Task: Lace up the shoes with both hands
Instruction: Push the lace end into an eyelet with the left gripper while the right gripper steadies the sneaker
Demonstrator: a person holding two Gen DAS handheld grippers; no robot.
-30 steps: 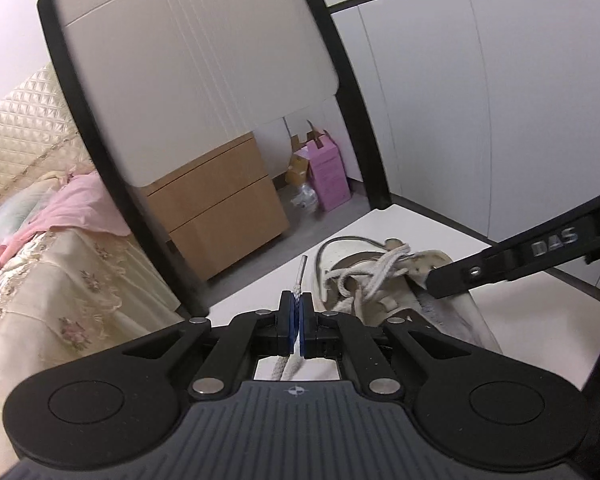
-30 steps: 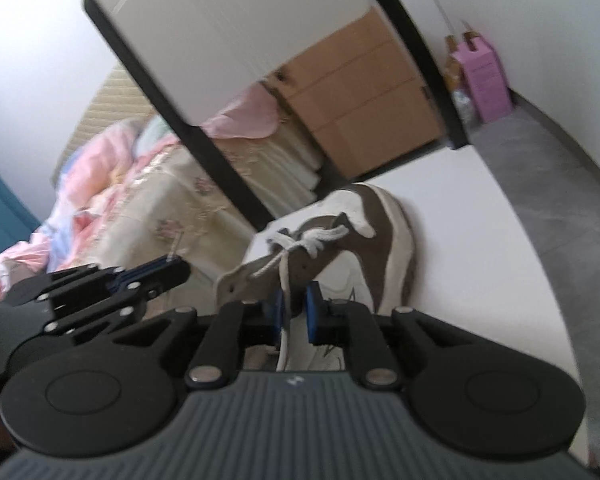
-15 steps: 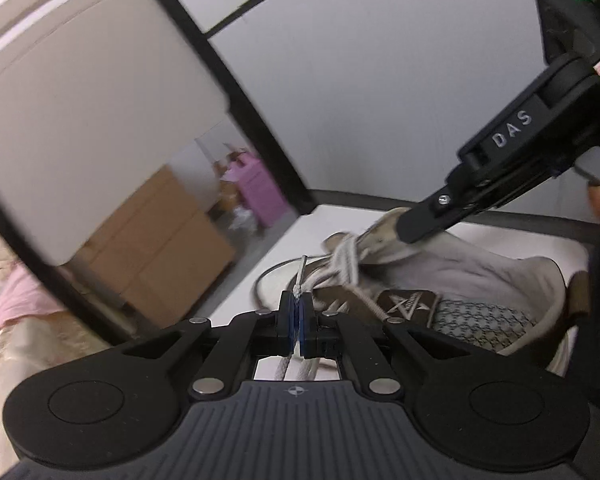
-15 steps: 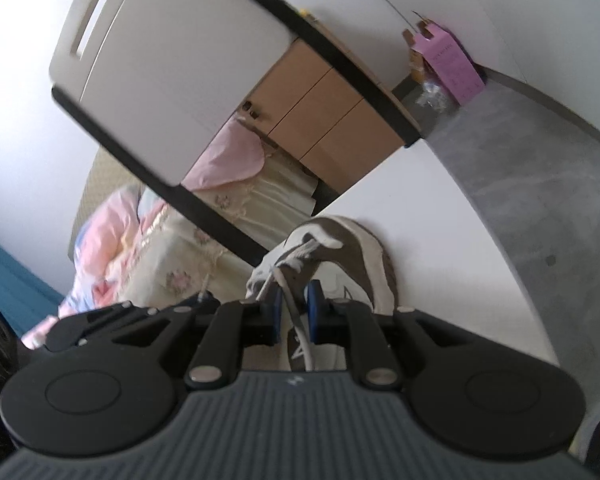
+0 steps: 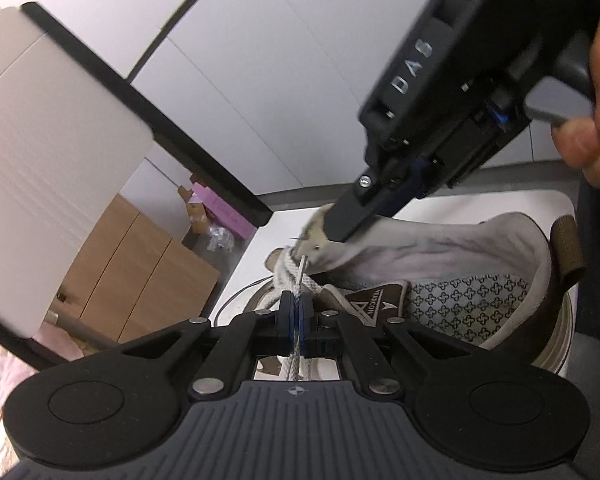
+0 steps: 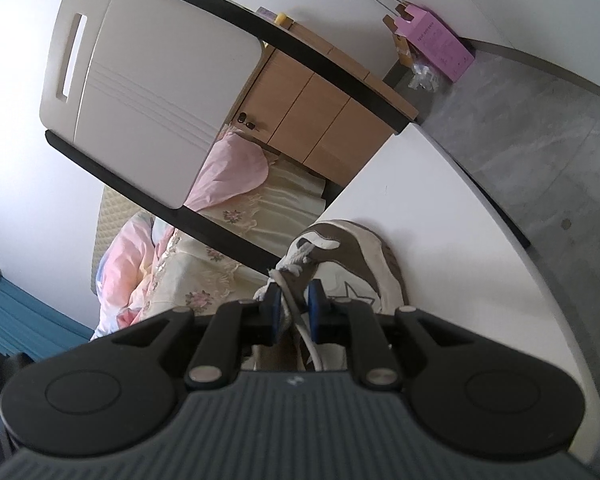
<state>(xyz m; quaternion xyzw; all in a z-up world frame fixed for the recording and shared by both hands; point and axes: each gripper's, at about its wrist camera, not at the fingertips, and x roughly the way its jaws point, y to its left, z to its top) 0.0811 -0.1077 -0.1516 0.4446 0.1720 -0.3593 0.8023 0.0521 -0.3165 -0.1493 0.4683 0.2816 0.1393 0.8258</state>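
Observation:
A brown-and-white sneaker (image 5: 460,312) lies on the white table (image 5: 480,204), its opening facing the left wrist view. My left gripper (image 5: 296,300) is shut on the white lace (image 5: 297,287) just below its aglet (image 5: 302,266), close to the laced eyelets. From the upper right, my right gripper (image 5: 334,228) reaches down, its tips closed on the lifted eyelet flap (image 5: 314,240). In the right wrist view, the right gripper (image 6: 294,292) stands narrowly parted, with flap material and a white strand filling the gap. Beyond it lies the sneaker's toe (image 6: 360,256).
A white chair back with a black frame (image 5: 40,152) (image 6: 140,92) stands behind the table. Beyond are a wooden cabinet (image 6: 320,120), a pink box (image 6: 436,44) on the grey floor, and a bed with floral bedding (image 6: 188,276). A hand (image 5: 596,100) holds the right gripper.
Both views have rolled. My left gripper has sunk closer to the sneaker with the lace still pinched. The right gripper now looms nearer, still at the flap, with its pads slightly wider apart.

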